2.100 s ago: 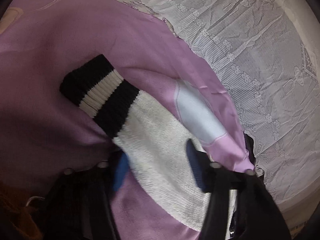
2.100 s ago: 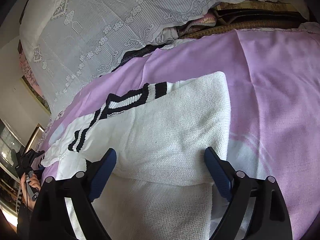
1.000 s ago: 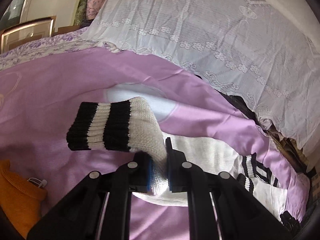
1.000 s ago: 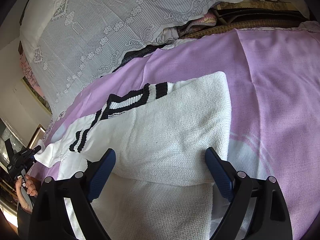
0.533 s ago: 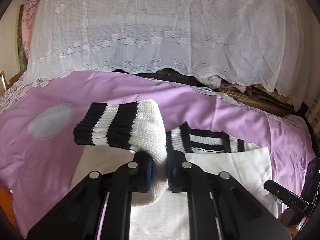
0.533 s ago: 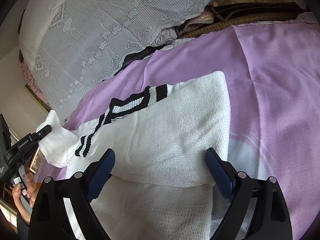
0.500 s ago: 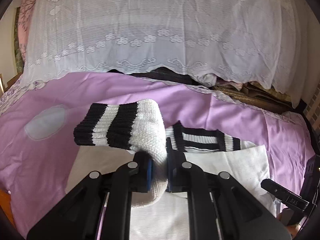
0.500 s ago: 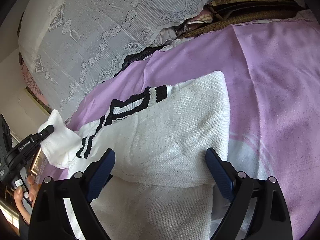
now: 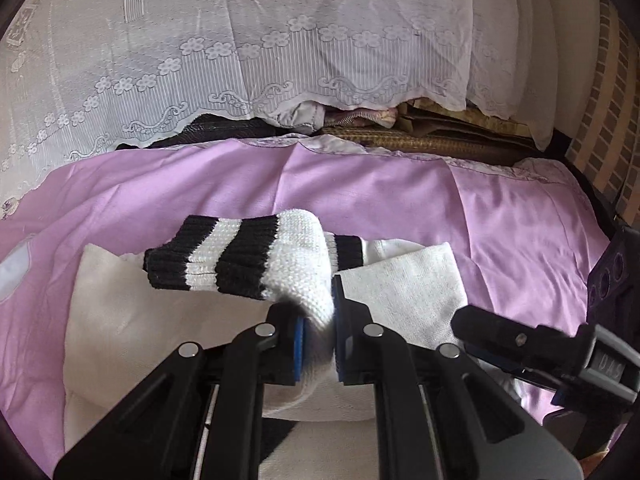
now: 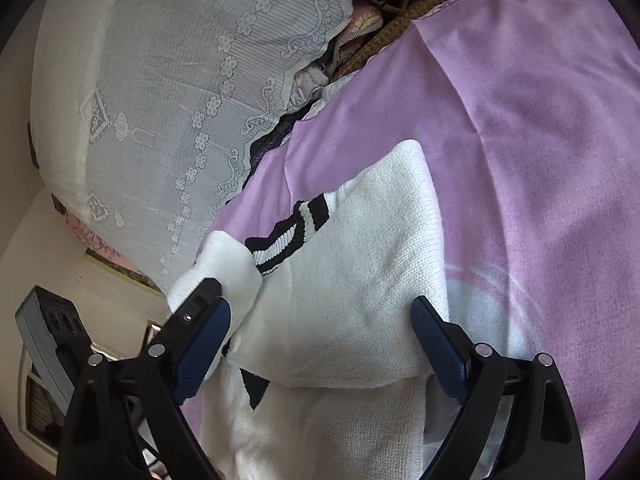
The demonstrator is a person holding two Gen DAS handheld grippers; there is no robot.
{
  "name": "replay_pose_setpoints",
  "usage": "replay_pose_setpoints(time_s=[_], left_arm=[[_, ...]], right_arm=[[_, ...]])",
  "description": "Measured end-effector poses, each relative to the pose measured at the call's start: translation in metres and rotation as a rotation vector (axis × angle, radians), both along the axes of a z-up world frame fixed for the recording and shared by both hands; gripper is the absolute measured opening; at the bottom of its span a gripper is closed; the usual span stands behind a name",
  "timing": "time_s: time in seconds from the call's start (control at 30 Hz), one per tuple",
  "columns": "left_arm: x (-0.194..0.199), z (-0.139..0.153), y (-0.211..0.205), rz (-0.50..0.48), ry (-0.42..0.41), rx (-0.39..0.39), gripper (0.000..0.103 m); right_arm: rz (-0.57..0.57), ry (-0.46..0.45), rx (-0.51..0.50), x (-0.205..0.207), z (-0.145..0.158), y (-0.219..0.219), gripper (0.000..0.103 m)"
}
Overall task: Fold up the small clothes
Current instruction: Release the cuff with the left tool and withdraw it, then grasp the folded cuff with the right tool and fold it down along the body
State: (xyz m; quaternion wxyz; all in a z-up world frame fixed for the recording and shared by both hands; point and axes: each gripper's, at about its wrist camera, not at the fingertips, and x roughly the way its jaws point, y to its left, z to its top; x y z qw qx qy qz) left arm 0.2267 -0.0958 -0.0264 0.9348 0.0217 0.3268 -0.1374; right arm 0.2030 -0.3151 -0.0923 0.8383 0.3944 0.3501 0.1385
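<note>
The left gripper [image 9: 316, 340] is clamped on the sleeve [image 9: 256, 258], whose striped cuff trails to its left, above the sweater [image 9: 160, 320] body directly below. The right gripper [image 10: 320, 344] hangs wide open over the sweater's already folded side, holding nothing, so the left is the nearer one to lay the sleeve across.

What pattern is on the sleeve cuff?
Black and white stripes on the cuff, rest of the sleeve white; clearest in the left wrist view.
</note>
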Motion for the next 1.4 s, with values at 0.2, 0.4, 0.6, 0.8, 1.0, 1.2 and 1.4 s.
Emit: replay_pose_setpoints(time_s=[0.2, 0.4, 0.6, 0.8, 1.0, 1.2, 1.4], left_arm=[[-0.001, -0.025, -0.003, -0.008, 0.056, 0.024, 0.082], [-0.029, -0.015, 0.033, -0.034, 0.007, 0.057, 0.094], [-0.027, -0.017, 0.115, 0.175, -0.008, 0.132, 0.097], [0.015, -0.063, 0.178, 0.348, 0.227, -0.012, 0.098], [0.013, -0.062, 0.156, 0.358, 0.170, 0.129, 0.099], [0.016, -0.068, 0.168, 0.353, 0.193, 0.064, 0.099], [0.014, -0.067, 0.167, 0.352, 0.193, 0.069, 0.099]], right_arm=[[-0.104, 0.020, 0.003, -0.002, -0.002, -0.021, 0.092], [-0.103, -0.056, -0.077, -0.006, 0.017, -0.014, 0.084], [0.056, -0.137, -0.266, -0.006, 0.037, 0.044, 0.080], [0.174, -0.230, -0.591, -0.009, 0.056, 0.132, 0.080], [0.187, -0.160, -0.906, 0.024, 0.043, 0.195, 0.080], [0.078, -0.025, -0.765, 0.036, 0.023, 0.136, 0.064], [-0.090, 0.003, -0.337, -0.004, 0.010, 0.050, 0.067]])
